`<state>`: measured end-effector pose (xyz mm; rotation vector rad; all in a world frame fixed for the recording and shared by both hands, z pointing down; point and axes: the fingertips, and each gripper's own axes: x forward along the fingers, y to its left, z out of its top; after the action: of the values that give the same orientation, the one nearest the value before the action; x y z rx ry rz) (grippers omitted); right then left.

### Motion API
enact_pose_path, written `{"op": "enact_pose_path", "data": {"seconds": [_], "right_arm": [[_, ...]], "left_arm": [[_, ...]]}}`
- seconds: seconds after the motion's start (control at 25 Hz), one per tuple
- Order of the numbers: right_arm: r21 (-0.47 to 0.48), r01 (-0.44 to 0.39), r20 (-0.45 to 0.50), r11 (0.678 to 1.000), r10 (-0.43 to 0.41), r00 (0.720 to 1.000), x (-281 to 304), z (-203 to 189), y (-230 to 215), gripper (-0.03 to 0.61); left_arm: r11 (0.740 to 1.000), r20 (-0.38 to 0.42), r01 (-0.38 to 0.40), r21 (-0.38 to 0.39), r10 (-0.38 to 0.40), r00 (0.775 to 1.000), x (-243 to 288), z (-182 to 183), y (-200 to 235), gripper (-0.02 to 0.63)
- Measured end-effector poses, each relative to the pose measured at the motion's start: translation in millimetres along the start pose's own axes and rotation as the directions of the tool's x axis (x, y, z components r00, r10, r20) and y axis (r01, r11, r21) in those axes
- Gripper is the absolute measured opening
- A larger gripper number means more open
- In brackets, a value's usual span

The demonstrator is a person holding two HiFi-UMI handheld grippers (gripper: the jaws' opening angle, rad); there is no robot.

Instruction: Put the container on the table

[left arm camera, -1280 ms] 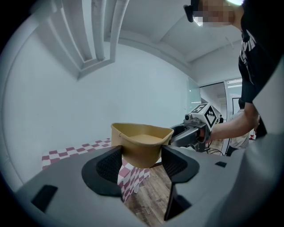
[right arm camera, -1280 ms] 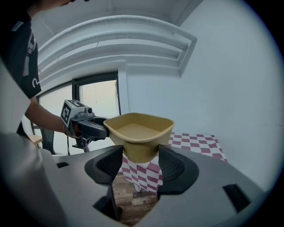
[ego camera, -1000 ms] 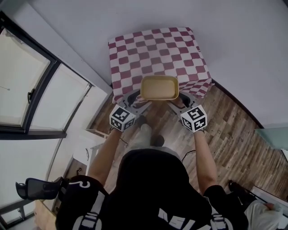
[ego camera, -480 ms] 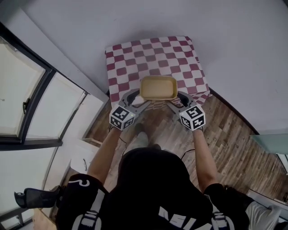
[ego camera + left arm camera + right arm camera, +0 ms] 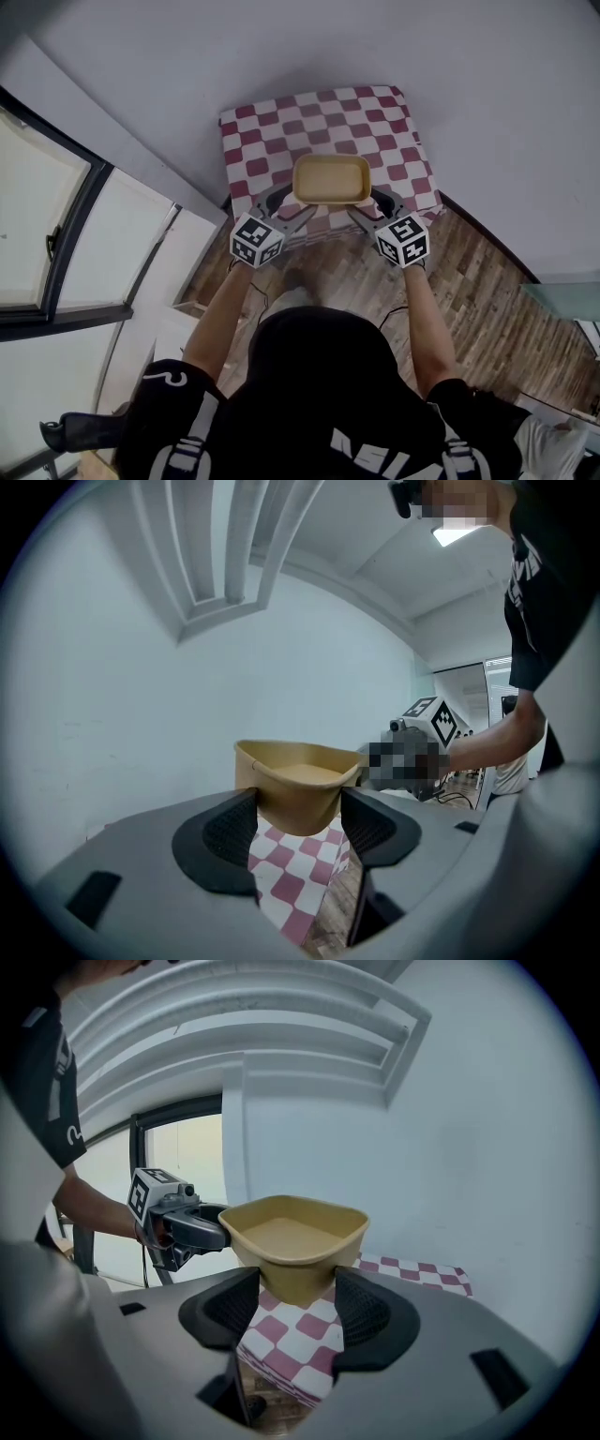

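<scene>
A tan rectangular container (image 5: pixel 332 180) hangs in the air over the near edge of a small table with a red-and-white checked cloth (image 5: pixel 319 122). My left gripper (image 5: pixel 289 210) is shut on the container's left end, which shows between its black pads in the left gripper view (image 5: pixel 295 799). My right gripper (image 5: pixel 371 208) is shut on the right end, the container (image 5: pixel 295 1241) wedged between its pads. The container looks empty and level. In the right gripper view the checked cloth (image 5: pixel 300 1335) lies below the container.
The table stands against a pale wall (image 5: pixel 281 47). A window (image 5: pixel 37 225) runs along the left. Wood-plank floor (image 5: pixel 469 281) lies around the table's near side. My own body and arms fill the lower part of the head view.
Both grippers have carried the container forward, from in front of the table's near edge to above it. The grip on both ends is unchanged.
</scene>
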<state>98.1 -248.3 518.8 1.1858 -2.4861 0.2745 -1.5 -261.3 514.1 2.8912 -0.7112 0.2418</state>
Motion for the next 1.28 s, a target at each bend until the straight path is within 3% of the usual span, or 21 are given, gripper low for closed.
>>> {"op": "enact_pose_path", "data": {"seconds": [0.52,1.28], "right_arm": [[-0.014,0.045,-0.02,0.999,-0.045,0.999,31.2,9.0,-7.7,0.268],[0.03,0.04,-0.023,0.999,-0.039,0.999,57.2,-26.7,-66.0,0.268]], "left_arm": [[0.999,0.0,0.042,0.006,-0.042,0.999,4.6,-3.3,36.4,0.284],[0.998,-0.112,0.055,0.019,-0.052,0.992,67.1,-33.3,61.1,0.282]]}}
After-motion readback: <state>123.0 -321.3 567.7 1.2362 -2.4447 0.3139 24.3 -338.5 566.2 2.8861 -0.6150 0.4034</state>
